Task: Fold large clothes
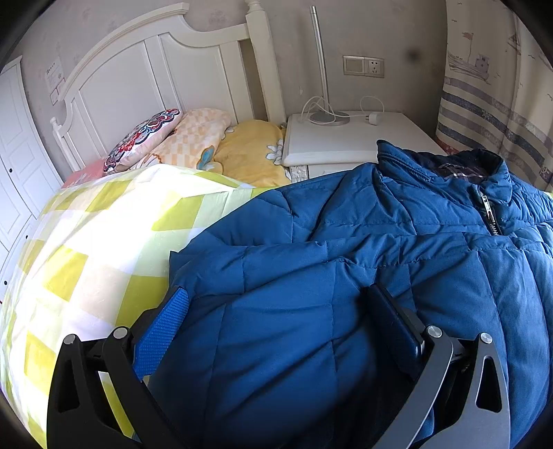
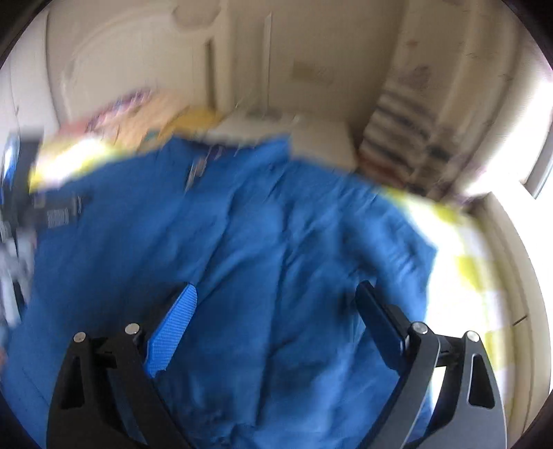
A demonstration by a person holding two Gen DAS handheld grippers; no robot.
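My bedroom, as I see it: white panelled headboard against a pale patterned wall; bed under a yellow-and-white checked cover, pillows piled at its head; white nightstand with a lamp and charger cable; wall socket; boat-print curtain; white wardrobe doors. Daylight glares in at right.

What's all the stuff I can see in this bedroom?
Padded jacket: one, blue, spread on the bed, zipper near the collar.
Bedcover: one, yellow-green and white checks, under the jacket.
Pillows: three or so, patterned, by the headboard.
Headboard: one, white, against the wall.
Nightstand: one, white, beside the bed.
Lamp: one, silver, on the nightstand.
Curtain: one, striped, far right.
Left tool: one, black, blue pads, open over the jacket.
Right tool: one, same kind, open over the jacket.
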